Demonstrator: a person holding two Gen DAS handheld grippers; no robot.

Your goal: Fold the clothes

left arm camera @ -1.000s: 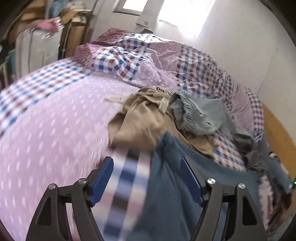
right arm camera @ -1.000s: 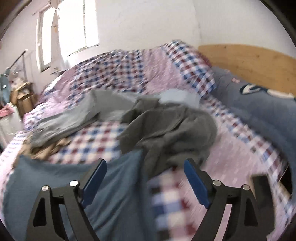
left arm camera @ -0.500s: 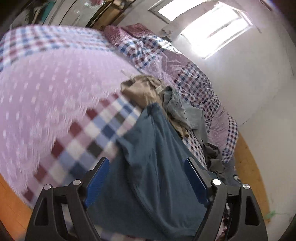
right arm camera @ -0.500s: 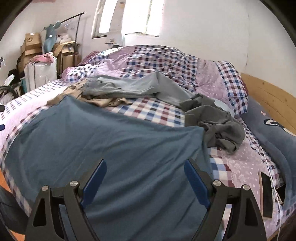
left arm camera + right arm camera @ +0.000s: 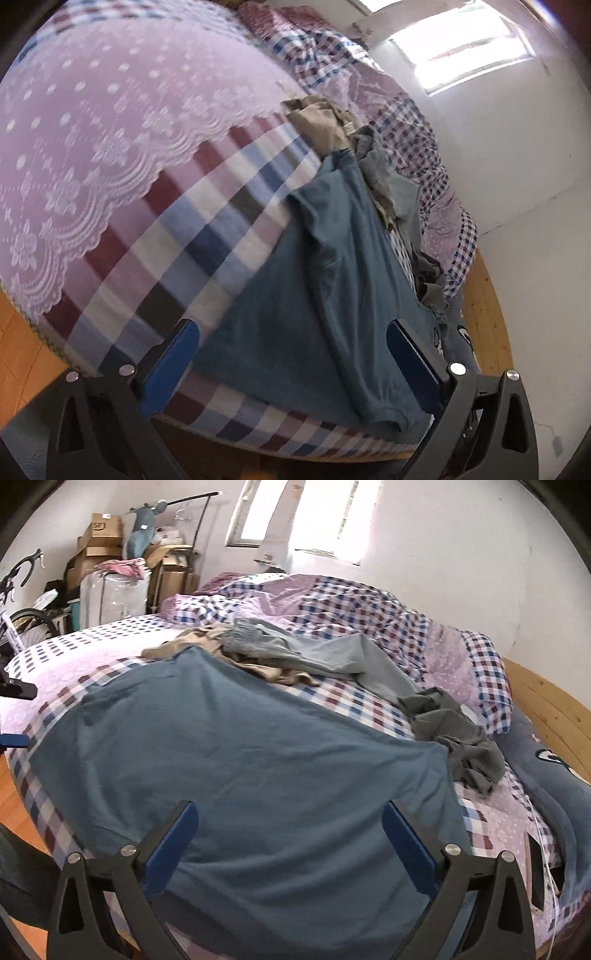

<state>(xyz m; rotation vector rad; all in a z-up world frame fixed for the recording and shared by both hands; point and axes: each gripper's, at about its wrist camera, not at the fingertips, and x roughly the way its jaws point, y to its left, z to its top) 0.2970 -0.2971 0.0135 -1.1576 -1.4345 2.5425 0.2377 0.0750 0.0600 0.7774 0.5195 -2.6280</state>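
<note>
A blue T-shirt [image 5: 236, 760] lies spread flat on the near part of the bed [image 5: 369, 701], its near edge hanging a little over the bed's near side. In the right wrist view its long axis runs left to right across the bed. A short sleeve with a hemmed opening [image 5: 384, 417] shows at the near end in the left wrist view, though which end holds the collar is hard to tell from these angles.

The left tool [image 5: 291, 365] is spread wide and holds nothing, hovering at the shirt's near left part. The right tool [image 5: 288, 845] is likewise spread and empty, above the shirt's near edge.

The shirt looks like thin knit cotton: light, limp and soft, so it should drape and wrinkle rather than keep a crease. It would be best pinched at a hem, sleeve edge or corner, where the cloth is doubled and less likely to slip (a grip mid-panel would only bunch it).

Farther back lie a tan garment [image 5: 207, 646], grey trousers [image 5: 325, 657] and a dark grey garment [image 5: 461, 746] to the right, all crumpled.
</note>
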